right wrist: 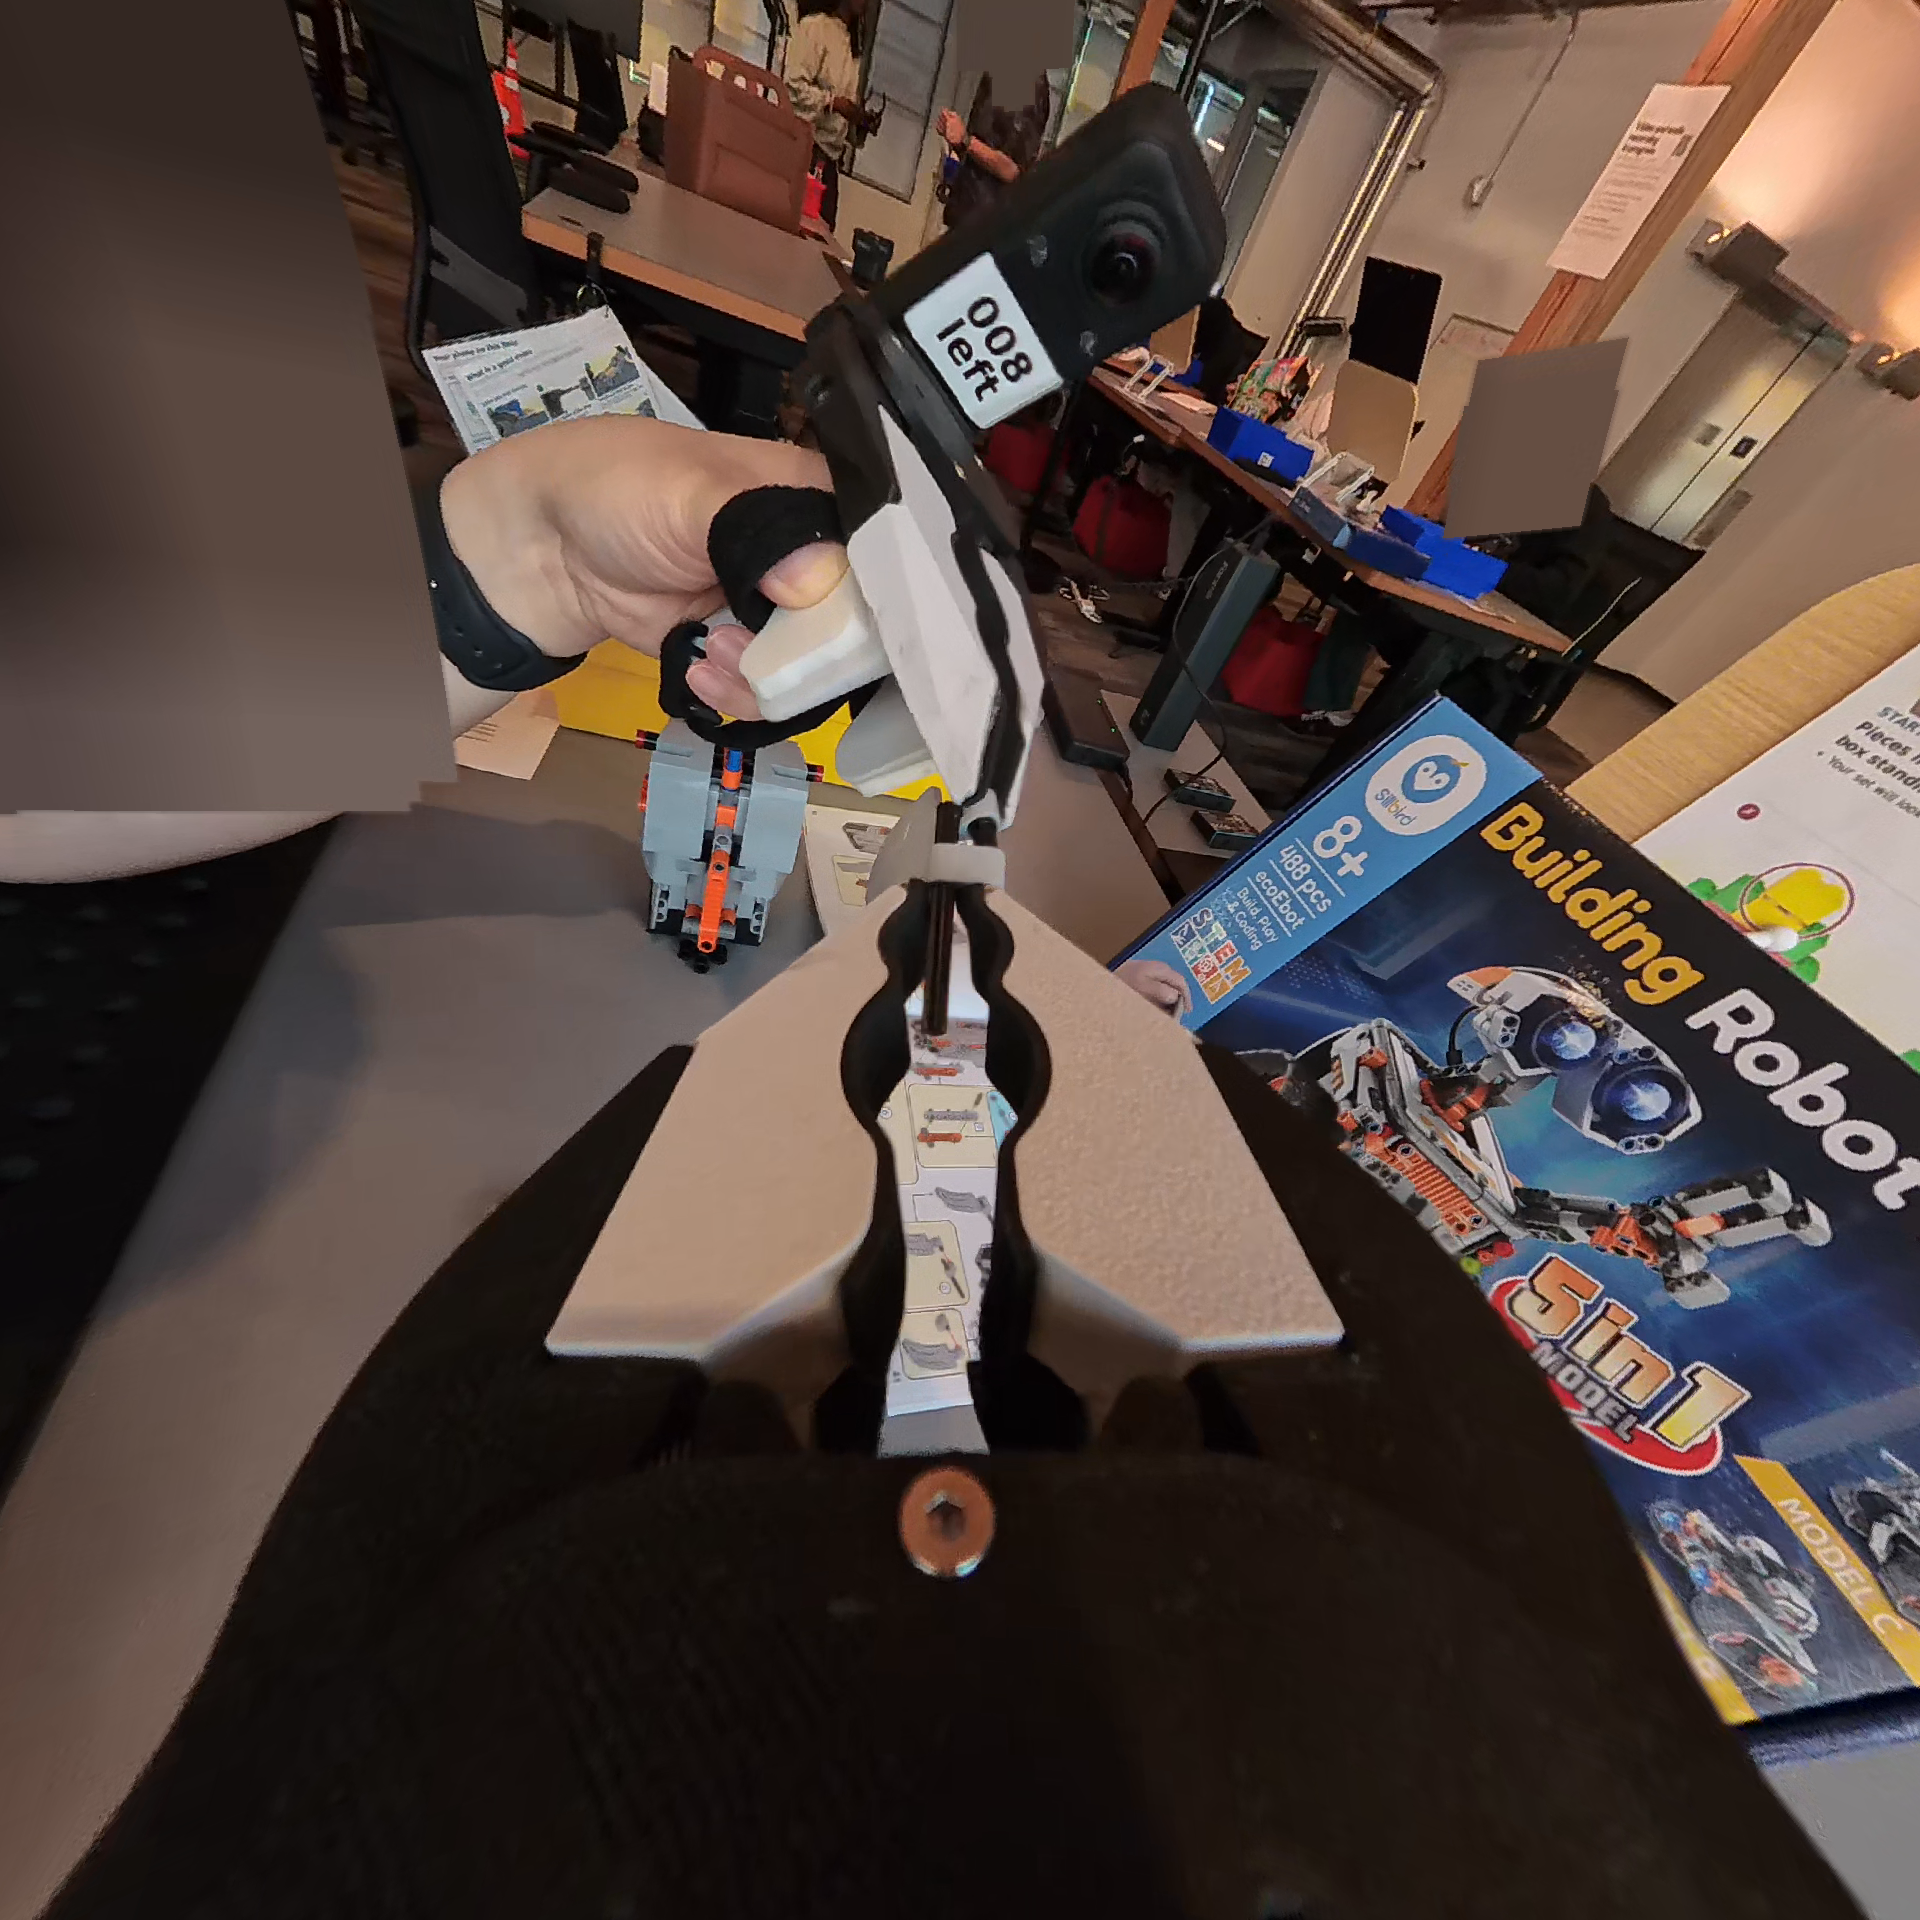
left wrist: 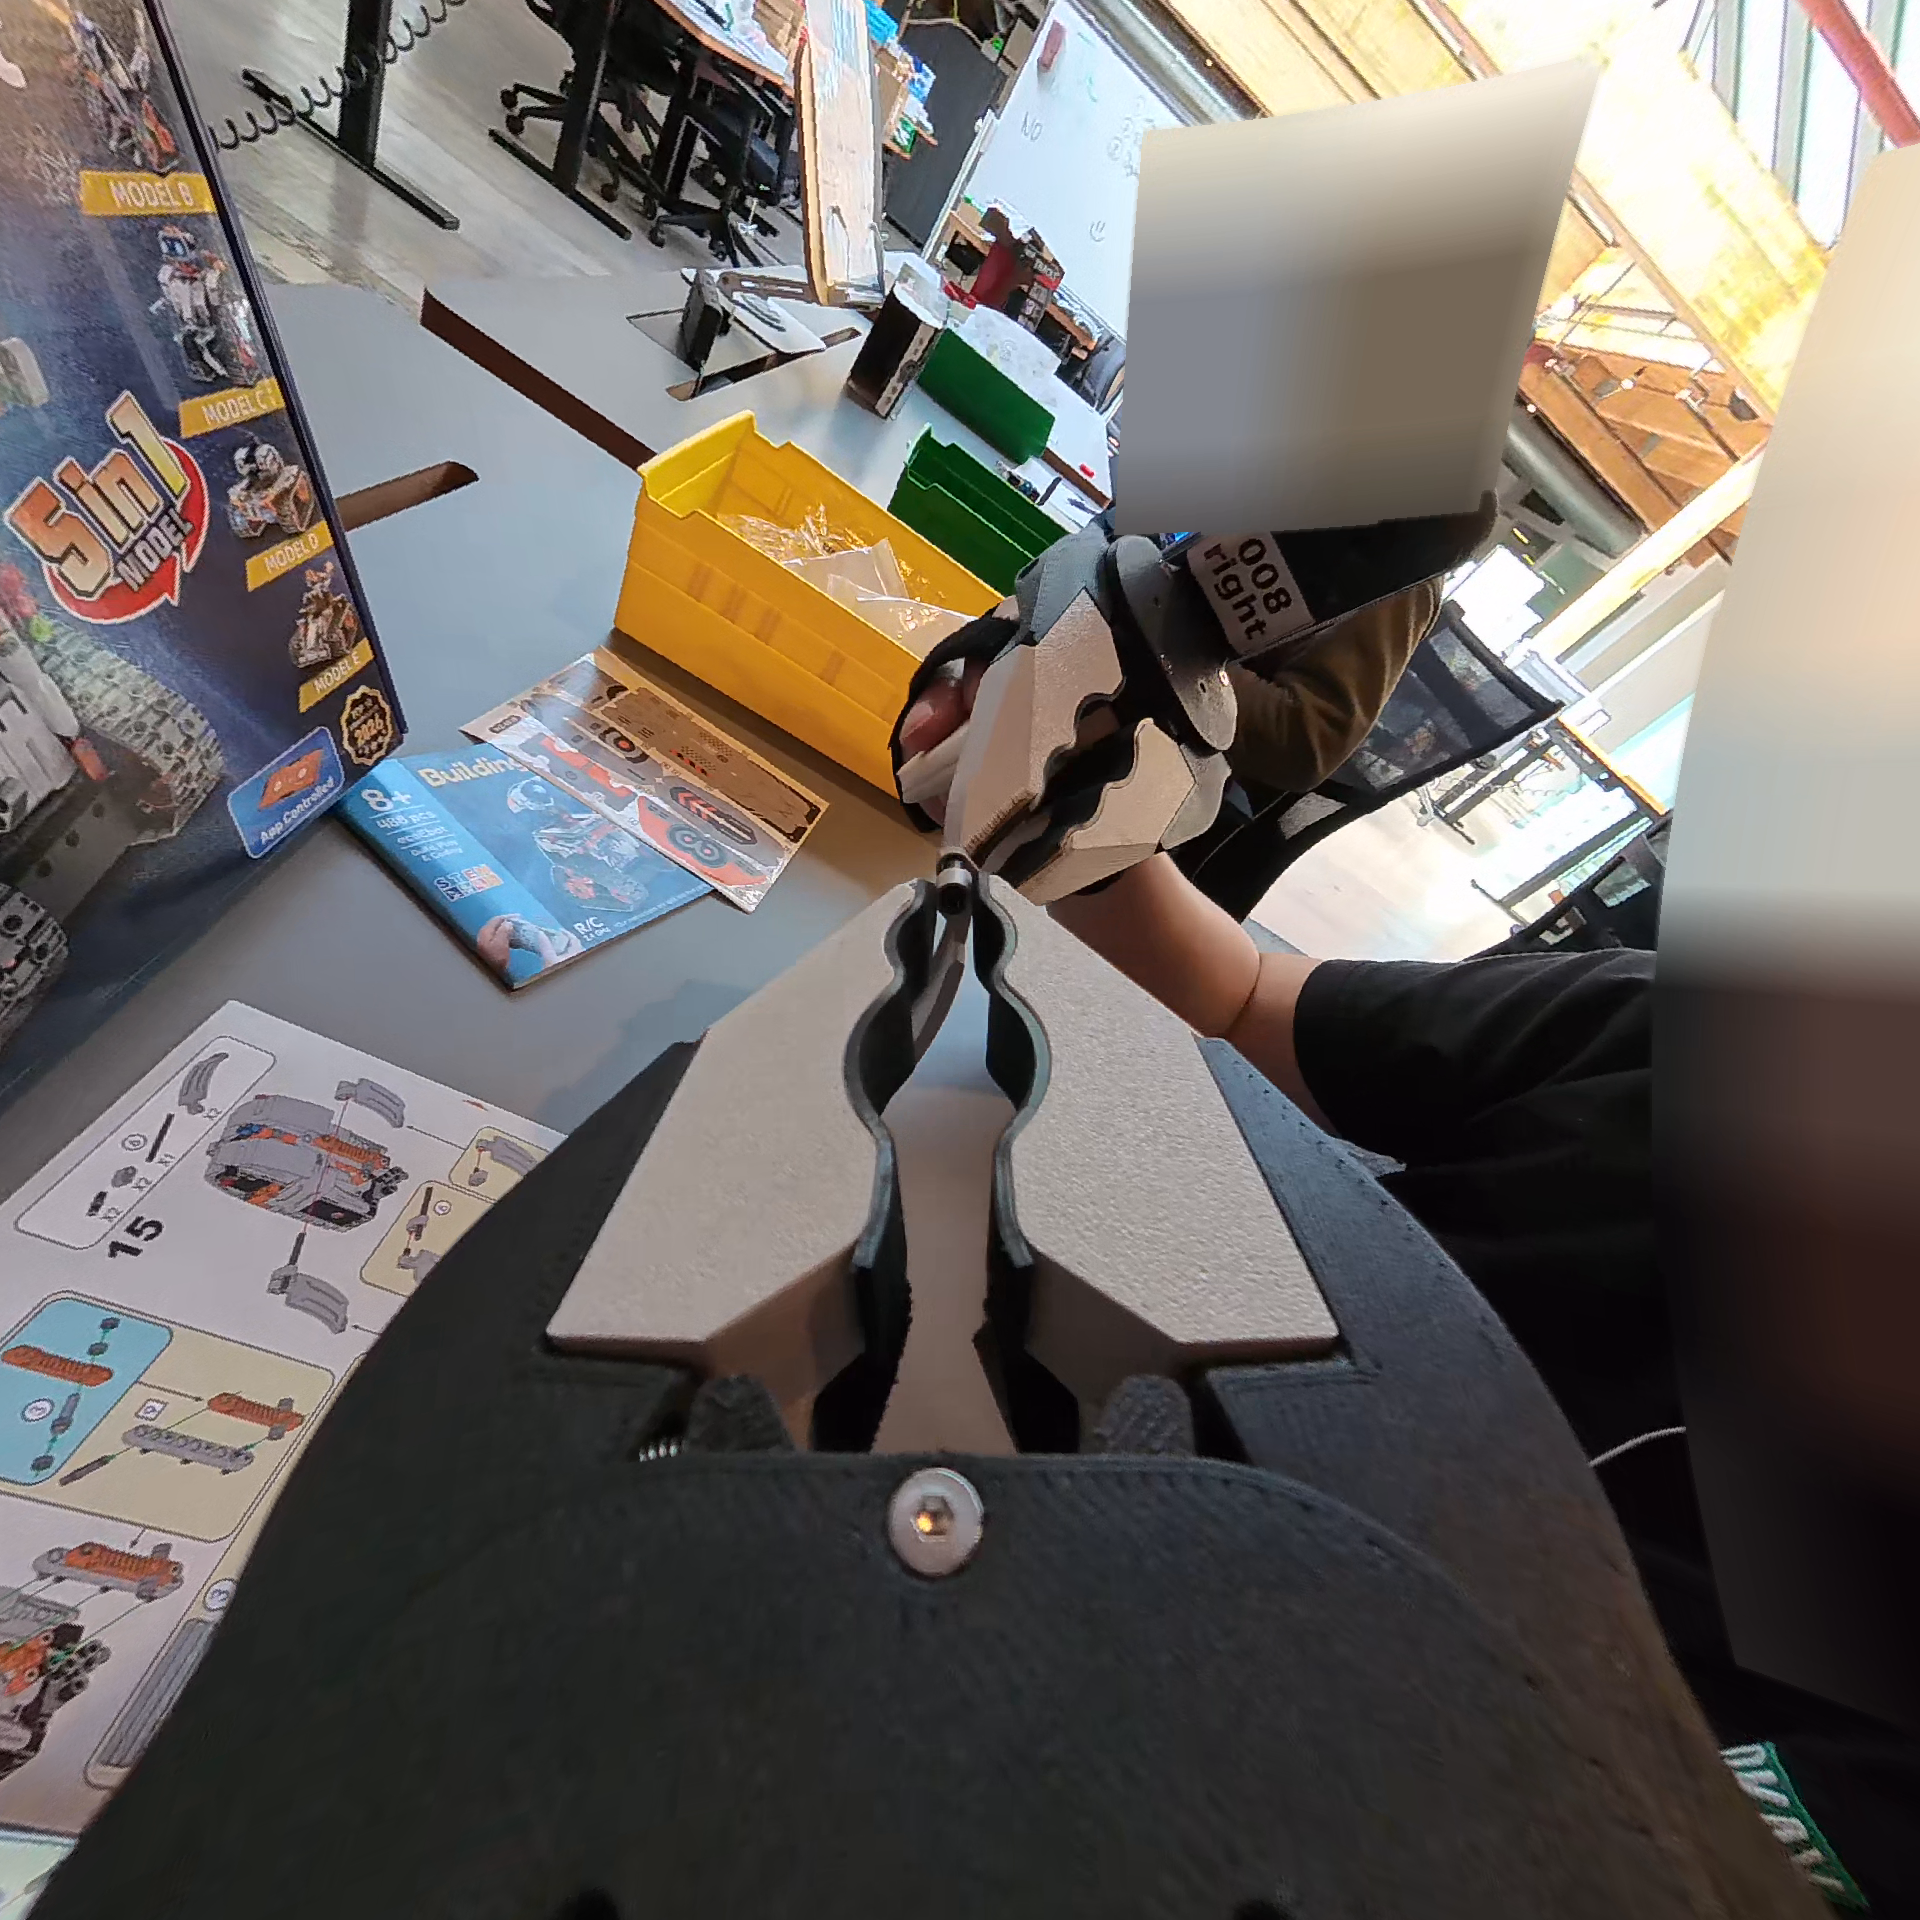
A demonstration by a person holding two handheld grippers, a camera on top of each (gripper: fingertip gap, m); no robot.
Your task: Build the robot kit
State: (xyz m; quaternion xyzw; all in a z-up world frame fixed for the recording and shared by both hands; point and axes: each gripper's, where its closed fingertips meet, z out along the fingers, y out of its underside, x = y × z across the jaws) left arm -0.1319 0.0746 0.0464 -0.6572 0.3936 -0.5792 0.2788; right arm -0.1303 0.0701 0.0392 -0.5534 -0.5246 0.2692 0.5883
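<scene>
My left gripper (left wrist: 951,904) is shut on a small light grey curved building piece (left wrist: 938,987), held above the grey table (left wrist: 436,623). My right gripper (right wrist: 940,904) is shut on a thin black axle (right wrist: 938,966) that carries a pale bush (right wrist: 966,868) near its end. The two gripper tips meet. In the left wrist view the right gripper (left wrist: 982,857) touches the axle end (left wrist: 954,871) at my left fingertips. In the right wrist view the left gripper (right wrist: 971,805), held in a hand, comes down onto the bush, with the grey piece (right wrist: 899,844) beside it.
A partly built grey and orange model (right wrist: 717,831) stands on the table. A yellow bin (left wrist: 769,644) of plastic bags and green bins (left wrist: 966,499) sit behind. A blue booklet (left wrist: 520,862), a sticker sheet (left wrist: 675,769), an instruction sheet (left wrist: 208,1247) and the blue toy box (right wrist: 1558,1143) lie around. Less than 4 cm separates the two grippers' tips.
</scene>
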